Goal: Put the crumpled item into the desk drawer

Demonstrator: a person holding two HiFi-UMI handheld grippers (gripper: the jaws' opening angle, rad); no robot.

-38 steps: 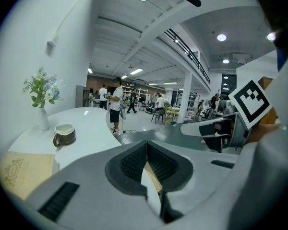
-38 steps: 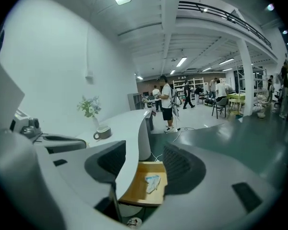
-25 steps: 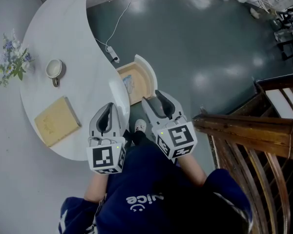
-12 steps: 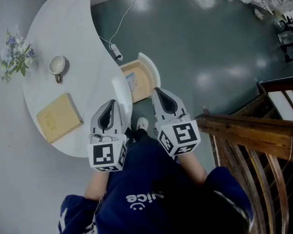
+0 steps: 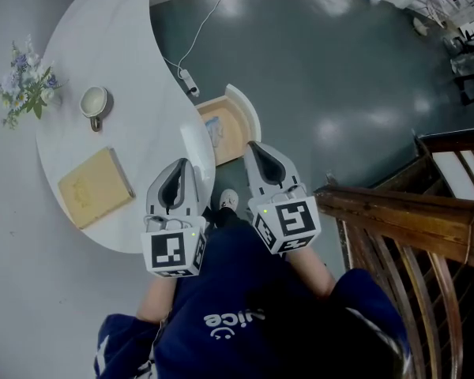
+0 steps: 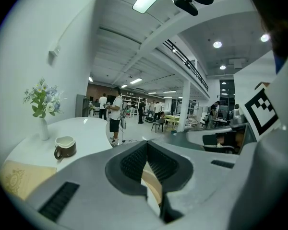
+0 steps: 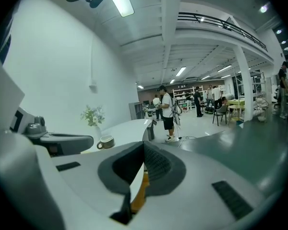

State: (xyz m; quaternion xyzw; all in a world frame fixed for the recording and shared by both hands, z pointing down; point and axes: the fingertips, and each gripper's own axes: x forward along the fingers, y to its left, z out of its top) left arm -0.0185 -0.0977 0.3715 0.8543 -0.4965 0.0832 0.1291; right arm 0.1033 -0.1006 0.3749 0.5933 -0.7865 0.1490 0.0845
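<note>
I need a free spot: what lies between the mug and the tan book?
Nothing; in the head view, only bare white desk separates the mug from the book.

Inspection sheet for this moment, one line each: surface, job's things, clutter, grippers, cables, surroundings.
Surface: white curved desk, glossy top.
Job's things: desk drawer stands open; a pale crumpled item lies inside it.
Clutter: flower vase, mug and tan book on the desk.
Grippers: left gripper and right gripper both shut, nothing between the jaws, side by side near the drawer.
Cables: white cable with power strip on the floor.
Surroundings: dark grey floor; wooden railing at right; people standing far off.
</note>
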